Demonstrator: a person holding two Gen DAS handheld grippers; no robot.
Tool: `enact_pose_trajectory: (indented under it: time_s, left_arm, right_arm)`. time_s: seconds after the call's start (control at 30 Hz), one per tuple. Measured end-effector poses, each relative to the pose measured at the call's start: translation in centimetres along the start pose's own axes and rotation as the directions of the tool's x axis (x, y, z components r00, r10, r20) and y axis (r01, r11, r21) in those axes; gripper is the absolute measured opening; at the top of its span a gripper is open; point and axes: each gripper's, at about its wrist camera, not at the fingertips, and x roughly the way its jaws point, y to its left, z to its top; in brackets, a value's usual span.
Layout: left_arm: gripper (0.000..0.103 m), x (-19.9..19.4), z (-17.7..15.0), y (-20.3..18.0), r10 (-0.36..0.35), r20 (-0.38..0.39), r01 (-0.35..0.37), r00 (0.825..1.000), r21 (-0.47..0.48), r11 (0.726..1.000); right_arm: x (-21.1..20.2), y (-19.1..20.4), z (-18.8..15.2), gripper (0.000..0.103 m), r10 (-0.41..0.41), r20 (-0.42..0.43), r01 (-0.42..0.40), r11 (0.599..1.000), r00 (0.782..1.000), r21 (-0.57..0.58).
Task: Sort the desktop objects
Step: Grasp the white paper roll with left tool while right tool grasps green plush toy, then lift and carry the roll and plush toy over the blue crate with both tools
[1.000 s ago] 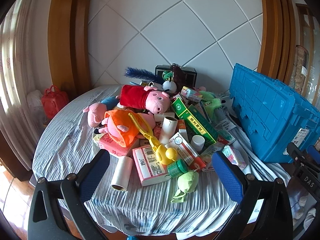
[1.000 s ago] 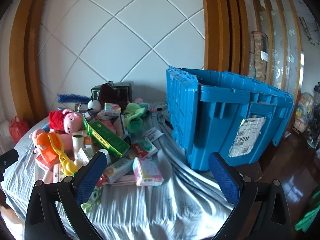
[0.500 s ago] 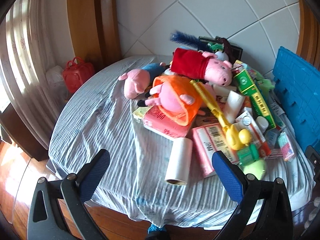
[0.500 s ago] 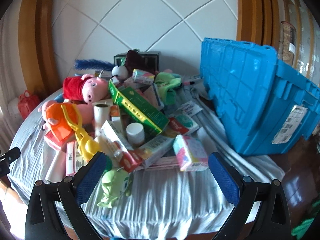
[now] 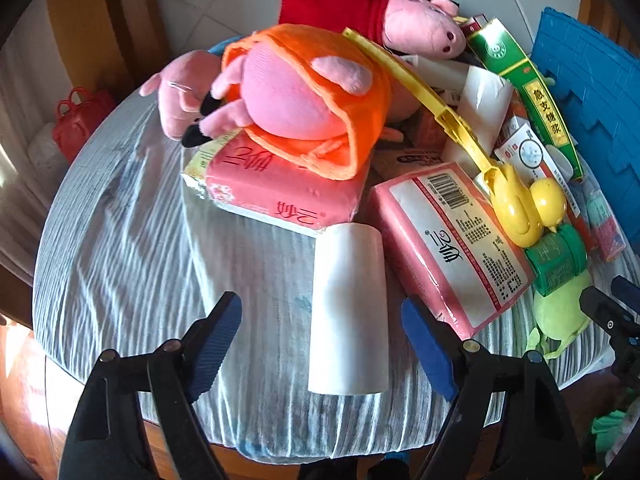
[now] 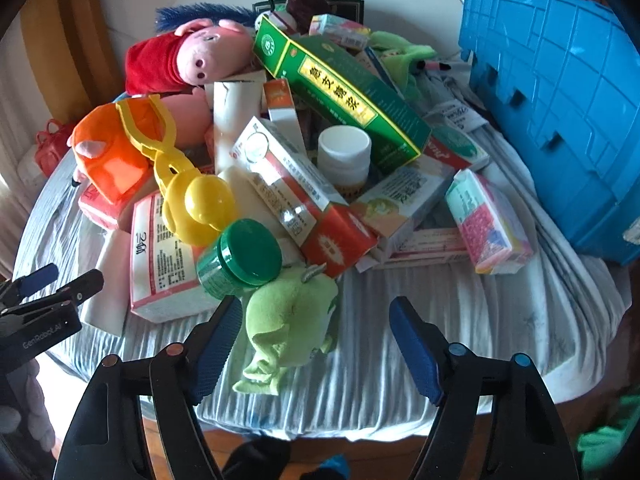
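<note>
left gripper (image 5: 322, 340) sits low centre of the left wrist view, jaws closing but not clenched yet, blue pads either side of a white paper roll (image 5: 349, 308) w/ gaps both sides, no contact. roll lies on the grey striped tablecloth (image 5: 120, 248), long axis pointing up-frame, its top end just beside a pink tissue pack (image 5: 276, 188). second pink tissue pack w/ barcode (image 5: 452, 244) lies right of the roll. orange-dressed pig plush (image 5: 296, 96) rests on the first pack; red-dressed pig plush (image 5: 372, 12) at top centre. yellow duck tongs (image 5: 516, 196) run diagonal to the right, green jar (image 5: 556, 260) below them.

right gripper (image 6: 316, 344) low centre of the right wrist view, jaws also closing, not gripping. green frog plush (image 6: 288, 320) lies between the pads, nearer the left pad; cannot tell if that pad touches it, right pad clearly apart. green jar (image 6: 244, 256) is just above the frog, touching. white bottle (image 6: 344, 152) mid frame, long green box (image 6: 340, 88) above it. blue crate (image 6: 560, 108) fills the upper right. left gripper tips show at left edge.
</note>
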Motion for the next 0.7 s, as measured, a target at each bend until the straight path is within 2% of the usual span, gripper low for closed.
enact_pose_trajectory:
  time_s: [0.1,0.13,0.2,0.27,0.47,0.57,0.7]
  left_arm:
    - [0.081,1.9,0.1,-0.8,0.000,-0.044,0.001,0.999,0.032,0.999]
    - [0.078,2.4,0.0,-1.0,-0.001,-0.060,0.004,0.998,0.040,0.999]
    - [0.058,3.4,-0.2,-1.2,-0.025,-0.092,0.030,0.995,0.044,0.999]
    - [0.045,4.0,-0.3,-1.1,-0.053,-0.117,0.057,0.992,0.031,0.998]
    - [0.045,2.5,-0.4,-0.9,-0.056,-0.083,0.059,0.995,0.029,0.998]
    - [0.045,-0.1,-0.1,-0.7,-0.045,-0.024,0.046,0.999,0.034,0.998]
    - [0.045,-4.3,1.6,-0.7,-0.057,0.084,0.054,0.995,0.029,0.998]
  right_arm:
    - [1.6,0.1,-0.1,0.077,-0.002,-0.038,0.002,1.000,0.999,0.003]
    - [2.1,0.1,-0.2,0.075,-0.003,-0.049,0.004,1.000,0.999,0.006]
    - [2.7,-0.1,-0.1,0.072,0.028,-0.059,-0.026,0.999,0.998,0.024]
    - [2.9,0.2,0.0,0.054,0.048,-0.058,-0.047,0.999,0.997,0.016]
    - [2.1,0.4,-0.1,0.050,0.083,-0.065,-0.083,0.997,0.994,0.002]
    - [0.3,-0.3,0.0,0.050,0.112,-0.034,-0.111,0.994,0.993,0.013]
    - [-3.0,-1.2,1.4,0.050,0.120,0.055,-0.121,0.993,0.991,0.008]
